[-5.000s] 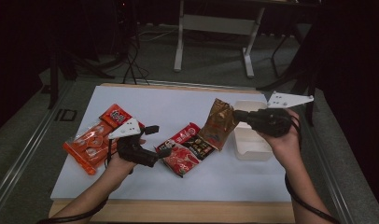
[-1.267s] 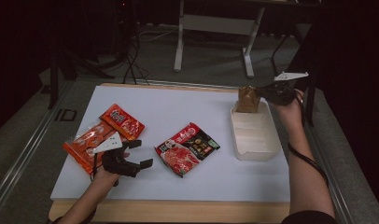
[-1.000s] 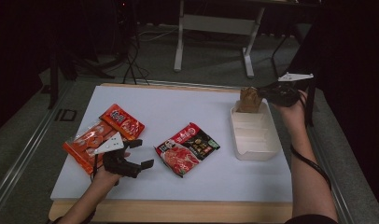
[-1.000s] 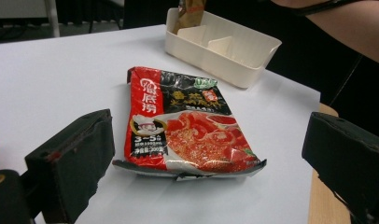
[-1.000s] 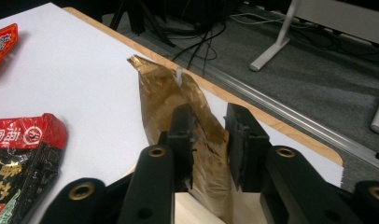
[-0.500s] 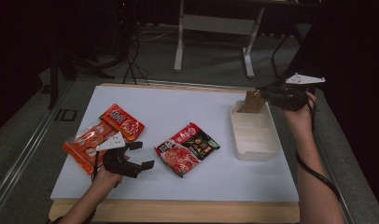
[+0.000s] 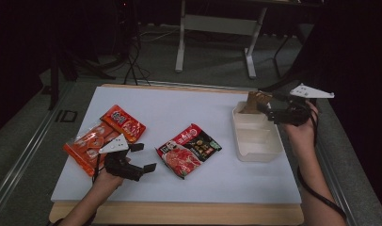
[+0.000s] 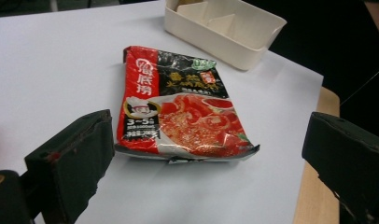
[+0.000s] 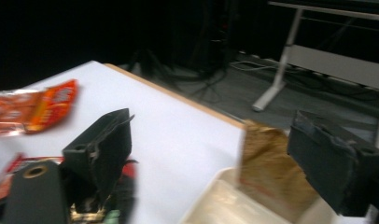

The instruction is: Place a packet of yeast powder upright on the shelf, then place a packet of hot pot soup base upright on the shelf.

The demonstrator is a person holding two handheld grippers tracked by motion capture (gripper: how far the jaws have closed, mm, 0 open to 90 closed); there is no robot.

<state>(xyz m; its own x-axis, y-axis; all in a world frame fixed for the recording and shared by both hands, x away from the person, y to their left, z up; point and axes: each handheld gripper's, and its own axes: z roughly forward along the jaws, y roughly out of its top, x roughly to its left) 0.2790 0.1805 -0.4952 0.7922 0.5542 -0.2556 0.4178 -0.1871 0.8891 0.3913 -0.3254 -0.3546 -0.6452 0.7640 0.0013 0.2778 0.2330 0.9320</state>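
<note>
White mat (image 7: 189, 113) lies bare between packets (image 7: 189, 149) (bin (image 7: 257, 146) flanks right).

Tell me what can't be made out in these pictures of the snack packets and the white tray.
- Brown crinkled packet: print blurred in the right gripper view; its lower end is hidden behind the wall of the white plastic divided tray.
- Two orange packets: print too small in the high view; the left gripper covers a corner.
- Red-and-black pictured sachet: small print unreadable in the left gripper view.
- Right gripper: jaws stand open beside the brown packet.
</note>
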